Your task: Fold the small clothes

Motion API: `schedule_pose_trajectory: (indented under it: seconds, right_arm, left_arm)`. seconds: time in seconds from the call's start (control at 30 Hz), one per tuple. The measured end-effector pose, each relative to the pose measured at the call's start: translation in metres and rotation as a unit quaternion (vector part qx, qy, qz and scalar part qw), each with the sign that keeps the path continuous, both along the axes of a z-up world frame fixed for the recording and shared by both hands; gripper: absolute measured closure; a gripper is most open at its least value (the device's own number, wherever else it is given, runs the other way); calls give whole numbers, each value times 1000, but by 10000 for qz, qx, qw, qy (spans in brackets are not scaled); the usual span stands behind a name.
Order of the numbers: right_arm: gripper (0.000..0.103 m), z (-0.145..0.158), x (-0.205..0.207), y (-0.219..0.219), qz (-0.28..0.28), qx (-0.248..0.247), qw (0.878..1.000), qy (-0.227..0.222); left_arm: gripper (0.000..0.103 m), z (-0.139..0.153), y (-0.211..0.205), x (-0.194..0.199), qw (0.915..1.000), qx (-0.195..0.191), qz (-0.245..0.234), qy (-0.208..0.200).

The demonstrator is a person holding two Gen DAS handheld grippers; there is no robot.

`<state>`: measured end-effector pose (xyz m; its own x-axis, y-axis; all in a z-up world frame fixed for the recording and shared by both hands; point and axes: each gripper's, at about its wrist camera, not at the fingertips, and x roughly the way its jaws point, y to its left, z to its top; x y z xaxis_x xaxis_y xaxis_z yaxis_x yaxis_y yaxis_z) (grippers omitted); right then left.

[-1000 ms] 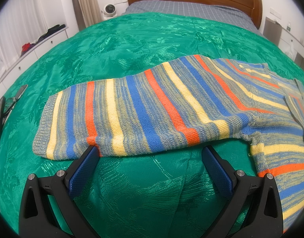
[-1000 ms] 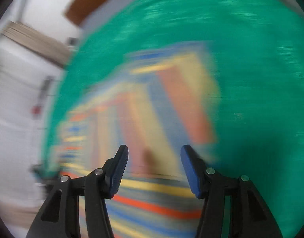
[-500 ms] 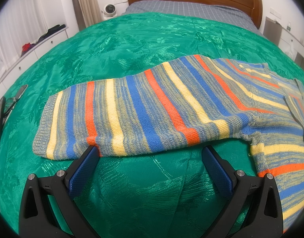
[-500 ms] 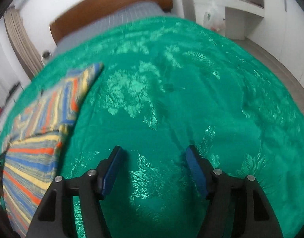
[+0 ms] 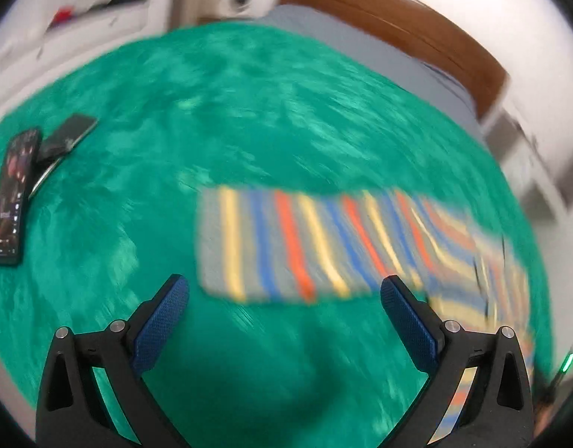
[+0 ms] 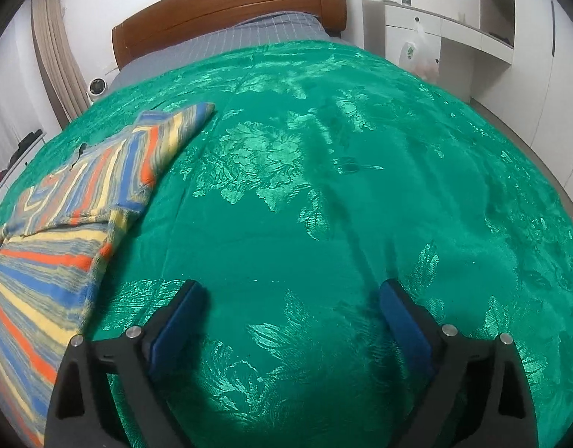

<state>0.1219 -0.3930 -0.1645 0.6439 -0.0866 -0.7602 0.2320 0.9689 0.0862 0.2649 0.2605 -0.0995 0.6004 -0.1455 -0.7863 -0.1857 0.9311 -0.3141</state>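
Left gripper [image 5: 284, 291]: blue-padded fingers [image 5: 161, 321] stand wide apart, nothing between them but green bedspread [image 5: 211, 112]. View blurred.

Right gripper [image 6: 290, 295]: fingers [image 6: 178, 317] spread wide, jaws having just been opening; only bedspread [image 6: 361, 205] lies between them, nothing gripped.

Striped sweater [image 5: 305, 246]: knitted, bands of blue, yellow, orange and grey. In the left view one sleeve lies flat just beyond the fingertips, its cuff end ahead of the left finger, its length running past the right finger, where the body of the garment carries on toward the lower right. In the right view the sweater [image 6: 73, 216] lies well to the left of the left finger, flat on the bed, with a sleeve folded in over the body and pointing away toward the headboard. Neither gripper touches it.

Two phones [image 5: 13, 194]: dark, far left of the left gripper's fingers, on the bedspread; one overlaps the end of the other.

Headboard [image 6: 226, 11]: brown wood, far beyond the fingers, with a grey checked sheet [image 6: 219, 48] below it.

Small white round device [image 6: 97, 87]: beside the bed's far left corner, near the curtain [image 6: 55, 63].

White cabinets [image 6: 454, 48]: beyond the bed to the right, a plastic bag [image 6: 417, 56] hanging in front.
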Motion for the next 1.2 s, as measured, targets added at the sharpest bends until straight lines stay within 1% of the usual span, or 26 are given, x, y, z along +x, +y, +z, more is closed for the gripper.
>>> schedule_pose_trajectory:
  seconds: [0.03,0.07,0.1,0.17,0.2,0.23,0.27,0.3,0.33,0.37,0.43,0.5,0.57,0.63,0.67,0.73,0.8,0.83,0.87,0.9,0.97,1.0,1.07,1.13,1.17,1.2]
  right_arm:
    - [8,-1,2,1,2,-8,10000,4]
    - [8,-2,3,2,1,-10,10000,2]
    - [8,-2,4,2,0,-9,10000,0]
    - [8,-2,4,3,-1,-26,10000,7]
    - [8,-2,4,3,-3,-41,10000,10]
    - [8,-2,4,3,-3,-41,10000,11]
    - [8,-2,5,4,-5,-54,10000,15]
    - [8,-3,5,4,-6,-63,10000,15]
    - [8,-3,5,4,-6,-63,10000,13]
    - [8,-3,5,4,-5,-58,10000,13]
    - [8,-3,5,4,0,-55,10000,7]
    - [8,-3,5,4,2,-55,10000,2]
    - [7,-3,5,4,5,-51,10000,-7]
    - [7,-3,4,4,8,-41,10000,-28]
    - [7,-3,4,3,10,-35,10000,-32]
    - [7,-3,4,3,11,-32,10000,-36]
    - [7,-4,4,4,10,-34,10000,-33]
    - [7,-4,5,4,10,-35,10000,-34]
    - [7,-4,5,4,10,-35,10000,-34]
    - [7,-4,5,4,11,-35,10000,-33]
    - [7,-4,5,4,12,-29,10000,-36]
    - [7,-4,5,4,11,-28,10000,-36]
    - [7,-4,5,4,14,-25,10000,-35]
    - [7,-4,5,4,13,-24,10000,-37]
    - [6,-4,5,4,19,-20,10000,-43]
    - [6,-4,5,4,29,-11,10000,-52]
  left_arm:
    - [1,-7,11,14,9995,-206,17,230]
    - [1,-23,24,34,9966,-491,34,658]
    - [3,-32,30,44,9942,-604,68,891]
    - [16,-47,37,54,9908,-705,156,1141]
    - [29,-50,36,57,9910,-640,168,1166]
    - [48,-50,31,57,9916,-573,115,1158]
    - [63,-49,26,59,9920,-521,-19,1147]
    - [102,-50,19,60,9916,-514,-220,1169]
    - [99,-50,14,59,9909,-516,-316,1200]
    - [100,-45,8,59,9918,-380,-348,1171]
    - [100,-24,-5,59,9940,-100,-556,941]
    - [100,16,-37,61,9944,121,-911,522]
    - [100,47,-70,65,9917,158,-1258,203]
    - [100,80,-114,66,9845,162,-1742,-108]
    - [100,96,-149,66,9772,198,-2097,-258]
    - [100,107,-192,62,9663,225,-2538,-371]
    - [100,108,-246,58,9530,222,-2996,-405]
    - [99,103,-263,56,9492,207,-3118,-379]
    - [99,95,-285,54,9447,198,-3257,-329]
    - [94,81,-306,51,9391,137,-3427,-231]
    - [62,54,-331,44,9337,-12,-3581,64]
    - [41,38,-341,38,9334,-37,-3579,274]
    - [40,25,-342,26,9330,-104,-3589,243]
    - [39,26,-326,23,9351,-183,-3537,117]
    - [38,26,-309,21,9393,-226,-3424,44]
    - [35,30,-285,23,9481,-243,-3171,-35]
